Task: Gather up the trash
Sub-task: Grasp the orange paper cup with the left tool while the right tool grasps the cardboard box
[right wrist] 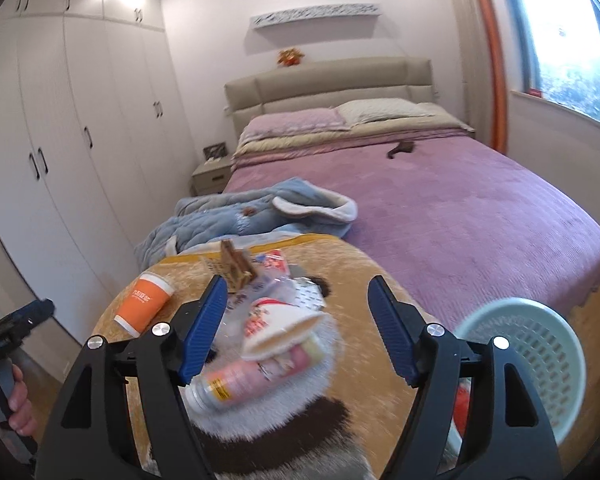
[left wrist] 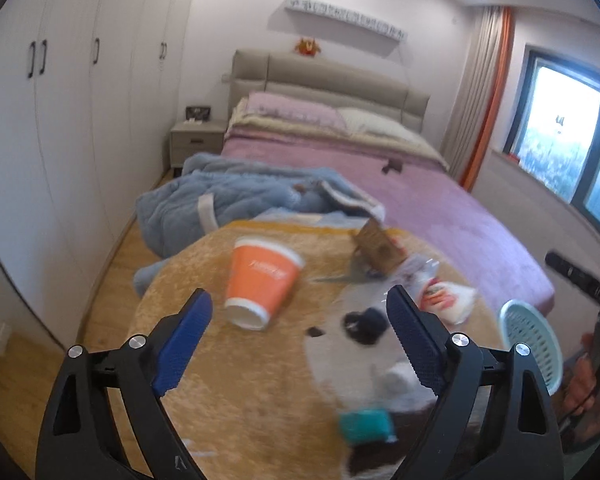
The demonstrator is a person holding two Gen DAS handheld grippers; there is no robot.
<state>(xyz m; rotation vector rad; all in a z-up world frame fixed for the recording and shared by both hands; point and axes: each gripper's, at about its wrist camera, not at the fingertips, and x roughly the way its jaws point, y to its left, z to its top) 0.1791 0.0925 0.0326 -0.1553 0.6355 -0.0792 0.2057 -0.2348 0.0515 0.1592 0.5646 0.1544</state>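
Both tools are released, jaws wide apart, and neither holds anything. The trash lies on a yellow blanket (right wrist: 360, 280) spread over the foot of the bed (right wrist: 480, 216).

Left tool (left wrist: 298, 338): an orange paper cup (left wrist: 262, 282) lies on its side just ahead of it, slightly left of centre, mouth toward the tool, long axis running roughly toward the camera.

Right tool (right wrist: 296, 328): a white paper bowl (right wrist: 280, 330) lies tipped on its side directly between and just beyond the fingers, on top of a pink bottle (right wrist: 236, 384) whose long axis runs across the jaws, cap end to the left. Wrappers (right wrist: 276, 268) and a brown carton (right wrist: 236, 268) lie further off.

A pale green basket (right wrist: 532, 360) stands at the right, close beside the right tool.

Judgement: the right tool is nearer the pile and the basket; the bowl is its likely first pick, the cup the left's.
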